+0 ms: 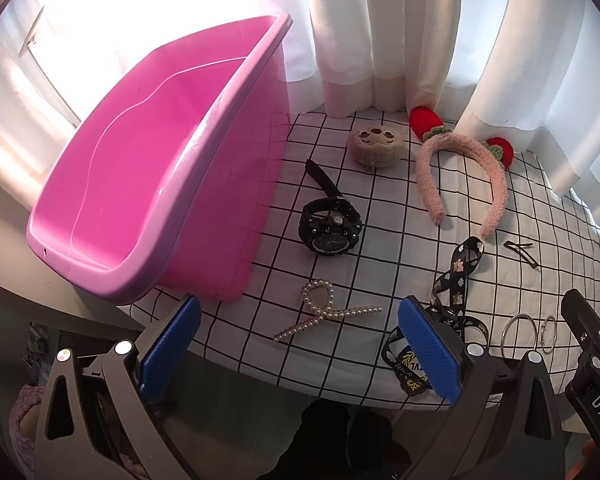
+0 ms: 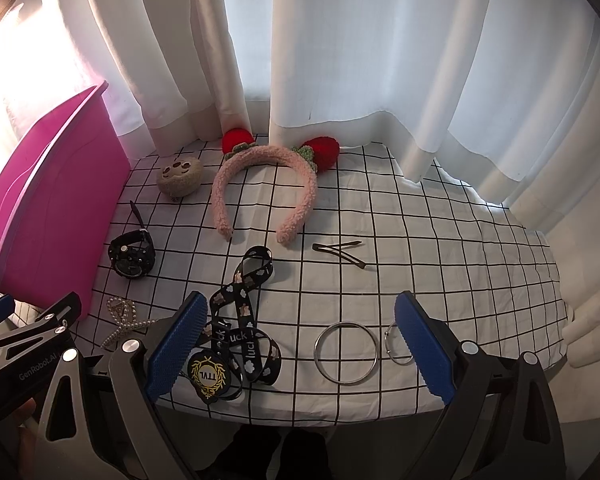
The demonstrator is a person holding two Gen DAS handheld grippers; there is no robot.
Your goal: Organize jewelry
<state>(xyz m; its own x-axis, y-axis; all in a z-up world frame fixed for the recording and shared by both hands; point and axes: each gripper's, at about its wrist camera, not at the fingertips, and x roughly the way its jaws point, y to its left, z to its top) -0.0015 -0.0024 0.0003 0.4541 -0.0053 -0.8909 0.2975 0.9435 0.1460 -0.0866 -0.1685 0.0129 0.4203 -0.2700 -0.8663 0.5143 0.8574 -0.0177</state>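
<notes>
Pearl hair clip [image 1: 324, 314] is seen between the spread left gripper [image 1: 300, 348] fingers, untouched; right gripper [image 2: 300, 344] likewise spread.

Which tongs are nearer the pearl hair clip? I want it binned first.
Left. The pearl hair clip lies just ahead, between the open left tongs. The open right tongs sit further right, framing the large metal ring, with the clip off beyond their left finger.

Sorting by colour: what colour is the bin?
Pink bin, clearest in the left wrist view.
</notes>
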